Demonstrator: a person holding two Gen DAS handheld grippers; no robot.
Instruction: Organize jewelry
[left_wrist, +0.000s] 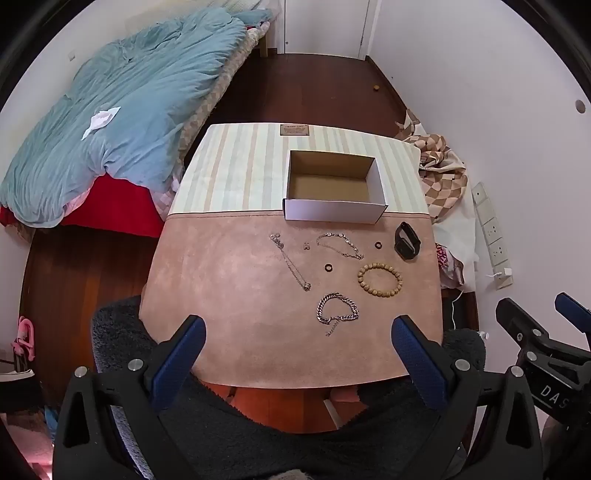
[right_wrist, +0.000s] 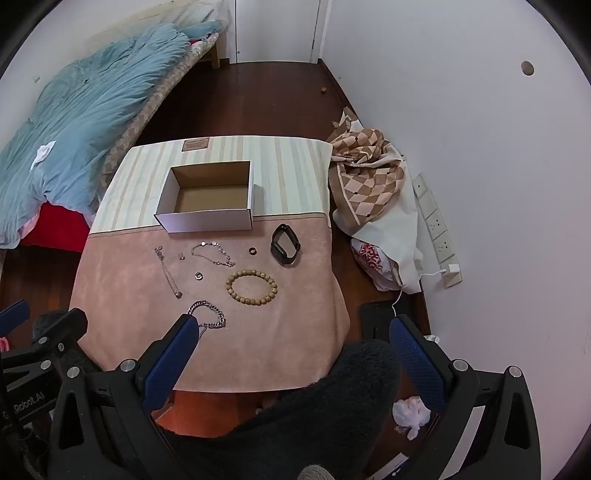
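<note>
We are hovering both tongs, left (left_wrist: 297, 341) and right (right_wrist: 291, 341), released and empty over the bench (left_wrist: 229, 295), where jewelry like the chain (left_wrist: 337, 310) is lying before the box (left_wrist: 332, 186), and thin links are risking slipping between flat pads.

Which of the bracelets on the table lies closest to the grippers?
The chunky silver chain bracelet, at the near end of the layout. The wooden bead bracelet and thin silver chain lie farther back, toward the box.
</note>
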